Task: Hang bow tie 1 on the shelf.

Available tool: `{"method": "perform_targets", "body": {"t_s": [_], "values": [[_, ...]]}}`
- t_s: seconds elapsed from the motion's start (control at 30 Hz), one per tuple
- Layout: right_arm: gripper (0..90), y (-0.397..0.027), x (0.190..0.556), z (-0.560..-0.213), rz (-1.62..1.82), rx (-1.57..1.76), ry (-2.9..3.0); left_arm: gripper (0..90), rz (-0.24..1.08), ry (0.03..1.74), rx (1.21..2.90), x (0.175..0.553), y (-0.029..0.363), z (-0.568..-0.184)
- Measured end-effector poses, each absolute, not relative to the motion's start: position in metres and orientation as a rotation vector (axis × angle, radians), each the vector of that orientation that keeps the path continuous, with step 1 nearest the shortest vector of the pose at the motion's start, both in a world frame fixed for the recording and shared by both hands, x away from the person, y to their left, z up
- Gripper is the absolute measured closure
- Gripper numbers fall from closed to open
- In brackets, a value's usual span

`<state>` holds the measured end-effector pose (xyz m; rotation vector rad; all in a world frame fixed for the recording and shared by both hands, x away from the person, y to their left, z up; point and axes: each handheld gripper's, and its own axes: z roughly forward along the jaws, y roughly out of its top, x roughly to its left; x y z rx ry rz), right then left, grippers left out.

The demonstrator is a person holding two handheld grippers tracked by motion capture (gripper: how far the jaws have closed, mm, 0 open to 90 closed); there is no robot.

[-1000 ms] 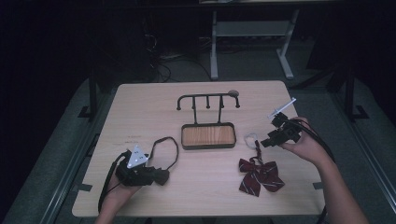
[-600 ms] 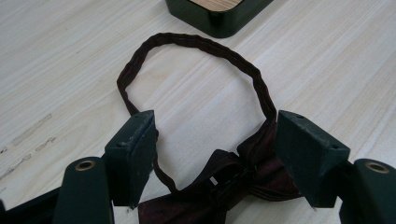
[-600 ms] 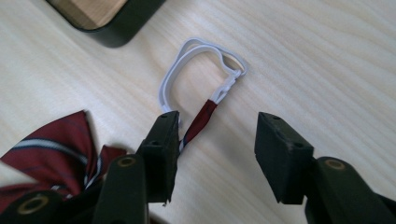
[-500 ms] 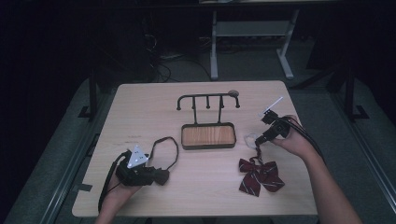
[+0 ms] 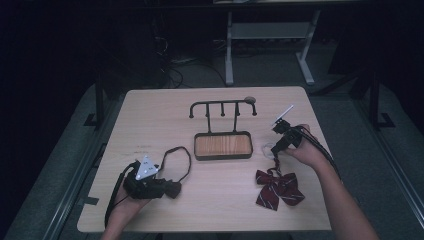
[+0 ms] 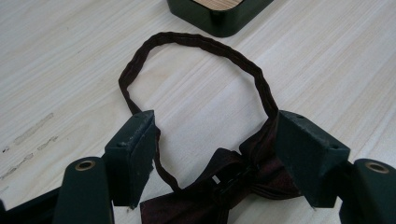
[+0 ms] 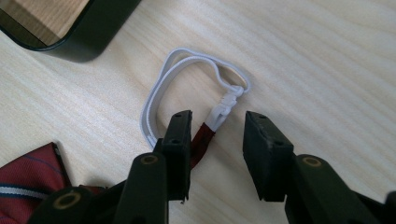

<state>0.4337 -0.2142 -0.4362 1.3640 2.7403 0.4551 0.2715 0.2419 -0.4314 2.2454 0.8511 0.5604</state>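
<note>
Lower left of the high view: the left gripper (image 5: 172,189) rests on the pale wooden table (image 5: 150,115), in the person's left hand (image 5: 131,199), lying over the dark maroon fabric bow tie with its thin loop strap (image 5: 176,156). In the left gripper view the jaws stand wide apart; the bow knot (image 6: 224,179) lies between them at bottom centre and the strap loop (image 6: 196,42) arcs up toward the top of the frame. The pads press on nothing, so no grip yet.

Centre of the high view: the black metal hook rack with a wood-inlaid tray base (image 5: 222,145), hooks bare.

Right of centre: the right gripper (image 5: 275,155) points down at the white elastic neck loop (image 5: 268,148) of the red striped fabric bow tie (image 5: 277,187), which lies flat at lower right. Its jaws have just been closing and now stand half apart. In the right gripper view the white plastic clasp (image 7: 224,105) and the red strap end (image 7: 201,137) lie between the pads, near the left pad; whether that pad touches the strap cannot be told. Nothing is clamped.

Step in hand, judged: closing in on the striped tie's strap for a pick-up, probably to hang it on the rack. Next move calls for dropping the tips to the table, centring on the strap beside the clasp, and closing fully before lifting; the thin elastic could slip out of the pads.
</note>
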Motion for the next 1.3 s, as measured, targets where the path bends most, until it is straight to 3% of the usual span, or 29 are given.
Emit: {"method": "perform_targets", "body": {"t_s": [0.3,0.5,1.3], "values": [[71.3,-0.209,0.433,-0.440,0.394,1.351,2.734,30.5,0.560,0.855,2.237,0.271,0.242,-0.432],[84.7,-0.208,0.432,-0.440,0.351,1.344,2.736,30.5,0.565,0.851,2.245,0.272,0.243,-0.431],[85.4,-0.219,0.395,-0.398,0.546,1.258,2.792,30.6,0.559,0.843,2.257,0.271,0.240,-0.433]]}}
